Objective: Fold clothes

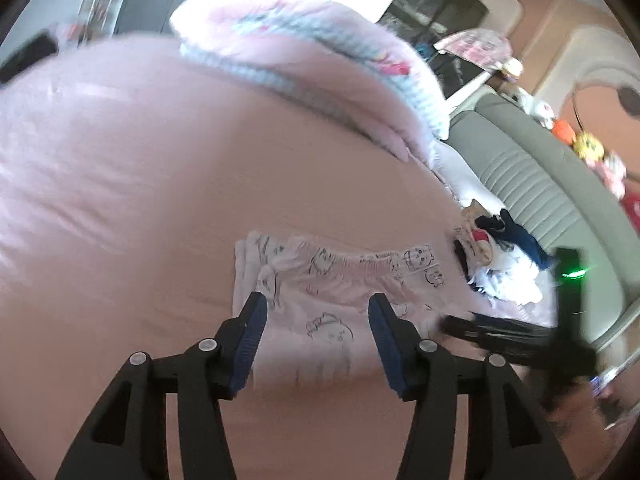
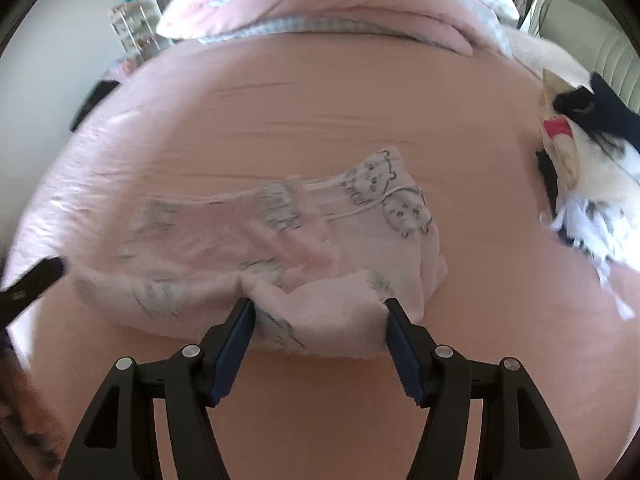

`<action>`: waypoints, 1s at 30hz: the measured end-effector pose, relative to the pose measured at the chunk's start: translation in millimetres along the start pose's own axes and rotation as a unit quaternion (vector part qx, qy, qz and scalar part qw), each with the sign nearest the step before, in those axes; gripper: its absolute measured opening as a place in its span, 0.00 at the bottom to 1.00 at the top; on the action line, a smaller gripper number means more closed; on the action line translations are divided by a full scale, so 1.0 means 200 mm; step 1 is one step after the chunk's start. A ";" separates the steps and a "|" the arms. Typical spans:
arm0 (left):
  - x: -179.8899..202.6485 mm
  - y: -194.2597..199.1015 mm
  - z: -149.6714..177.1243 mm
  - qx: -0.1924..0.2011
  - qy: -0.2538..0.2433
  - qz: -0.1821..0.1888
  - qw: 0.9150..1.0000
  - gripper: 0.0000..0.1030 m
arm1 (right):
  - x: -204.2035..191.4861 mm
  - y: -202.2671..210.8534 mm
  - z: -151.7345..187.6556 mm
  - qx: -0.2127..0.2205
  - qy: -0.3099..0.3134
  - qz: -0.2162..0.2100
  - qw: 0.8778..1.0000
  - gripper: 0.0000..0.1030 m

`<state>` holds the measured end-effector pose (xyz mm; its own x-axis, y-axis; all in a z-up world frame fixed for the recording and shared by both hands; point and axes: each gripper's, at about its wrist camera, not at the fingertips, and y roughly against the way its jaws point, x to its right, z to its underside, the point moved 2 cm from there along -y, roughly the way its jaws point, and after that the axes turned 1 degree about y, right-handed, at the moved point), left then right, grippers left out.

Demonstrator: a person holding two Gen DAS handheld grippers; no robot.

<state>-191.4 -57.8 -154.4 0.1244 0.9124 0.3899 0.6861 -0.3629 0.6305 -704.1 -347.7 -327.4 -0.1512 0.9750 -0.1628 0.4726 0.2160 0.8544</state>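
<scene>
Pink cartoon-print garment [image 2: 280, 240] lay part-folded on pink bed [image 2: 320, 112], long axis across both views. Right hand-held gripper [image 2: 318, 320] open, nearest, straddling near hem. Left hand-held gripper [image 1: 316, 312] open, empty, above garment.

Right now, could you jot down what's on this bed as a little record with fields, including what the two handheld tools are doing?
surface: pink bedsheet
garment: pale pink cartoon-print cloth garment, lying partly folded on the sheet
left tool: open, above the garment, gripping nothing
right tool: open, a garment fold between its fingers
pile: mixed heap of white and navy clothes at the sheet's right edge
bedding: folded pink and blue checked quilt at the far end
</scene>
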 end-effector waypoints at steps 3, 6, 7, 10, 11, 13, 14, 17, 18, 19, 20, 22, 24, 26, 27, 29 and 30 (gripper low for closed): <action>0.03 -0.03 0.01 -0.005 -0.032 -0.031 0.999 0.48 | -0.02 0.14 0.02 0.042 0.009 -0.010 0.999 0.64; 0.04 -0.15 0.07 -0.054 -0.031 -0.026 0.998 0.48 | 0.07 0.17 0.08 0.038 0.037 0.025 0.998 0.68; 0.04 -0.18 0.10 -0.073 -0.034 -0.026 0.996 0.47 | 0.13 0.19 0.14 0.018 0.047 0.043 0.998 0.68; 0.00 -0.26 0.18 -0.130 -0.065 -0.082 0.986 0.47 | 0.28 0.26 0.27 -0.012 0.057 0.064 0.996 0.67; -0.02 -0.28 0.21 -0.149 -0.076 -0.104 0.980 0.49 | 0.33 0.28 0.32 -0.021 0.059 0.070 0.996 0.67; -0.09 -0.23 0.19 -0.132 -0.051 -0.155 0.978 0.49 | 0.43 0.34 0.39 -0.027 0.056 0.080 0.995 0.68; -0.13 -0.17 0.16 -0.103 -0.030 -0.198 0.974 0.43 | 0.50 0.39 0.41 -0.016 0.037 0.093 0.995 0.68; -0.10 -0.10 0.04 -0.043 -0.011 -0.153 0.987 0.42 | 0.64 0.51 0.40 0.020 -0.014 0.108 0.994 0.68; -0.05 -0.12 0.01 -0.042 -0.026 -0.128 0.991 0.42 | 0.65 0.53 0.38 0.028 -0.014 0.104 0.994 0.68; 0.01 -0.16 -0.02 -0.047 -0.047 -0.107 0.992 0.42 | 0.63 0.53 0.34 0.032 -0.002 0.095 0.995 0.68; 0.07 -0.23 -0.03 -0.059 -0.074 -0.091 0.991 0.42 | 0.59 0.52 0.30 0.035 0.019 0.088 0.995 0.68; 0.19 -0.38 -0.04 -0.094 -0.125 -0.059 0.986 0.42 | 0.48 0.46 0.22 0.037 0.076 0.078 0.993 0.68; 0.23 -0.55 0.00 -0.144 -0.163 -0.056 0.974 0.42 | 0.39 0.35 0.13 0.021 0.118 0.071 0.990 0.68; 0.22 -0.64 0.02 -0.158 -0.193 -0.082 0.965 0.42 | 0.35 0.23 0.07 -0.005 0.142 0.069 0.988 0.68; 0.18 -0.63 0.00 -0.152 -0.185 -0.080 0.968 0.40 | 0.35 0.19 0.06 -0.012 0.153 0.081 0.985 0.68; 0.10 -0.58 -0.06 -0.137 -0.152 -0.083 0.975 0.27 | 0.43 0.15 0.05 -0.021 0.159 0.126 0.979 0.68; 0.05 -0.55 -0.08 -0.131 -0.135 -0.081 0.979 0.26 | 0.51 0.17 0.05 -0.019 0.137 0.116 0.984 0.68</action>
<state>-277.1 -11.0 -209.0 0.2382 0.9658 0.1022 0.5091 -0.2138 0.8338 -694.9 -240.0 -320.7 -0.2738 0.9460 0.1738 0.4908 -0.0179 0.8711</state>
